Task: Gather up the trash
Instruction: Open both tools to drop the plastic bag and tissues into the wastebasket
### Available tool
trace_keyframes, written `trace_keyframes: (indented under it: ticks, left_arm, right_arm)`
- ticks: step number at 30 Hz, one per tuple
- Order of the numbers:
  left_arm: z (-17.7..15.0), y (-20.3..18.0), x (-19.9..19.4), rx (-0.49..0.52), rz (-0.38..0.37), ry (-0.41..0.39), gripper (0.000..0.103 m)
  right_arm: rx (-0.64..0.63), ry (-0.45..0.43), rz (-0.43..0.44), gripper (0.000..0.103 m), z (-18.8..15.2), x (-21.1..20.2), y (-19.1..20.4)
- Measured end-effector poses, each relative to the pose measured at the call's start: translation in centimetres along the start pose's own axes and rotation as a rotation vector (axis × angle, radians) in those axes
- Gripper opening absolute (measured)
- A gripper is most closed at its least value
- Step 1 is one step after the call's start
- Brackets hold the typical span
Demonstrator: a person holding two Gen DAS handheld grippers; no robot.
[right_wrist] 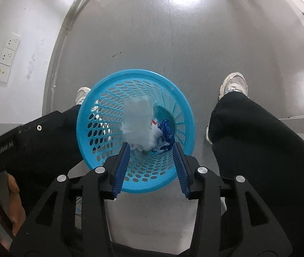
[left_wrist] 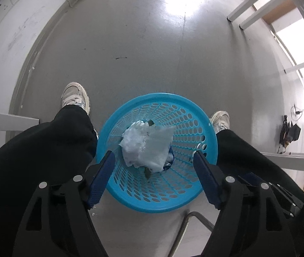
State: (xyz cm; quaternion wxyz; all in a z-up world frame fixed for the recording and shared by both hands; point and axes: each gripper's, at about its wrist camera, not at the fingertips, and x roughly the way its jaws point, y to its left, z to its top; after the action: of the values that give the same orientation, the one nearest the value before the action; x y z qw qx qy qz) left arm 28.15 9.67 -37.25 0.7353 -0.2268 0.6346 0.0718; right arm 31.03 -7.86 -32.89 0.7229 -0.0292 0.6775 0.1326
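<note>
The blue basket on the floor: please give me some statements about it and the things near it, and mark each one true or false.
1. The blue basket stands between the person's two legs. True.
2. The basket is empty. False: crumpled white paper and a blue wrapper lie inside.
3. The left gripper holds the white paper. False: its jaws are open above the basket, gripping nothing.
4. The right gripper is open above the basket. True.
5. The basket wall is solid. False: it is full of holes.
</note>
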Motion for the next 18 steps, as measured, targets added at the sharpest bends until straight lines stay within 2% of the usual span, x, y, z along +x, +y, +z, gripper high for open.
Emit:
trace_keyframes:
  ticks: [4,7,10,13,16,18]
  left_arm:
    - [-0.1,0.5,-0.8,-0.011,-0.017,-0.011,0.076]
    - [-0.3,0.7,-2.1,-0.029,-0.058,-0.046,0.076]
    - [-1.0,0.4,-3.1,-0.002,-0.076,-0.063,0.077]
    - [-1.7,-0.5,-4.2,0.063,-0.038,-0.087,0.078]
    - [-2.5,-1.2,-5.3,0.124,0.024,-0.116,0.079]
    - [-3.0,-1.2,-6.0,0.145,0.03,-0.13,0.079]
  right_arm:
    - [-0.037,-0.042,-0.015,0.048,-0.6,-2.0,0.5]
    - [-0.026,-0.072,0.014,0.053,-0.9,-3.4,0.3]
    - [-0.013,-0.094,0.035,0.054,-1.5,-4.6,0.0]
    - [-0.009,-0.127,0.042,0.063,-2.0,-6.1,0.0]
    - [-0.01,-0.156,0.051,0.068,-2.8,-7.4,0.0]
    - [-0.01,-0.171,0.058,0.069,-3.5,-8.3,-0.1]
